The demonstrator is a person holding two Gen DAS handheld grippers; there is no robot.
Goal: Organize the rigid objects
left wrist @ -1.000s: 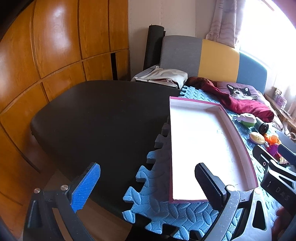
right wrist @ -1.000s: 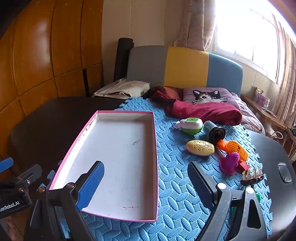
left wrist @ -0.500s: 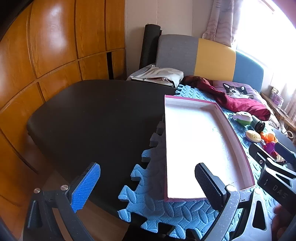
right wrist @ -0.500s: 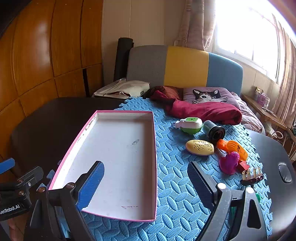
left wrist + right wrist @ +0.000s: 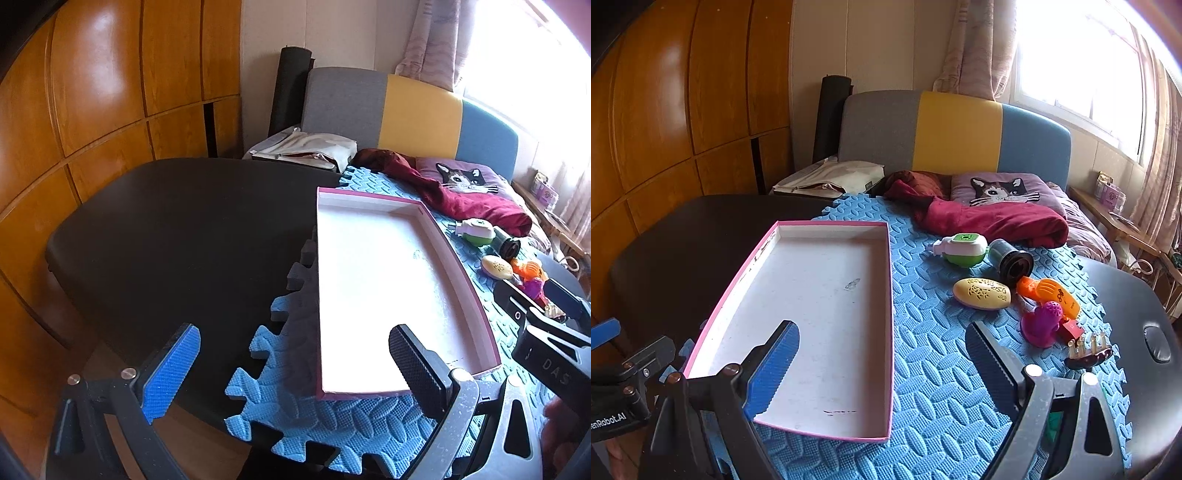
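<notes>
Both hand-held grippers hovering at the near edge, jaws spread wide, nothing in either: left hand-held gripper (image 5: 295, 365) sitting over the mat's near-left corner, right hand-held gripper (image 5: 882, 354) sitting over the blue foam mat (image 5: 923, 369) just right of the box. Pink-rimmed box (image 5: 890, 314) lying on the mat on the black desk (image 5: 166, 240), interior bare. Nothing sorted yet, by the look of it. Beyond and to the right, all the rigid items waiting in a loose cluster on the mat, well apart from the box: brown comb-like piece (image 5: 1087, 352), purple toy (image 5: 1039, 323), orange toy (image 5: 1049, 293), yellow oval case (image 5: 981, 293), black cylinder (image 5: 1012, 260), green-white gadget (image 5: 964, 249). Farthest back, a red cloth (image 5: 993, 221) lying by the cat cushion. Whole job remaining: six-ish pieces going into the box.
</notes>
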